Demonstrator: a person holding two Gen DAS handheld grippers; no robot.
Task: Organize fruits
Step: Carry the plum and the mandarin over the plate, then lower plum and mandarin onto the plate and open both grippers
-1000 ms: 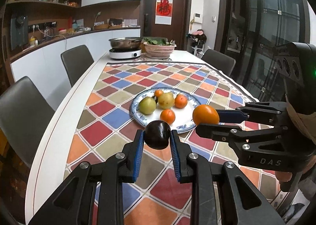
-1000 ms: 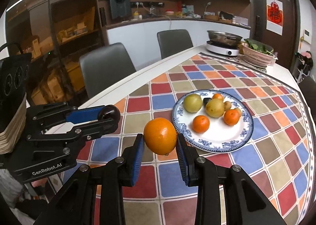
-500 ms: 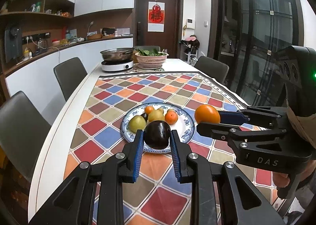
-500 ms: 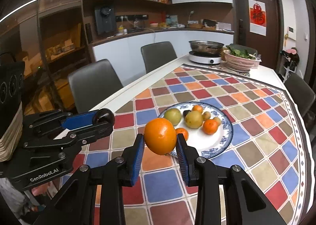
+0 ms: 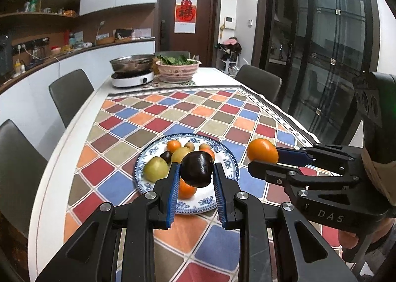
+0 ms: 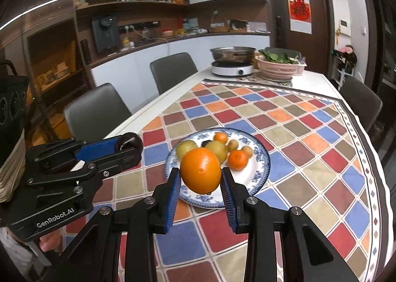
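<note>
Left wrist: left fingers (image 5: 195, 178) grip plum (image 5: 197, 169), right fingers (image 6: 201, 183) orange (image 6: 200, 170), above plate rim (image 5: 231, 159).

Twin wrist views, shared plate (image 5: 224, 158)

Black left gripper (image 5: 195, 178), blue pads (image 5: 173, 190), silver screws

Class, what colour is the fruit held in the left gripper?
Dark purple, almost black; the fruit in the left gripper shows best in the left wrist view.
</note>
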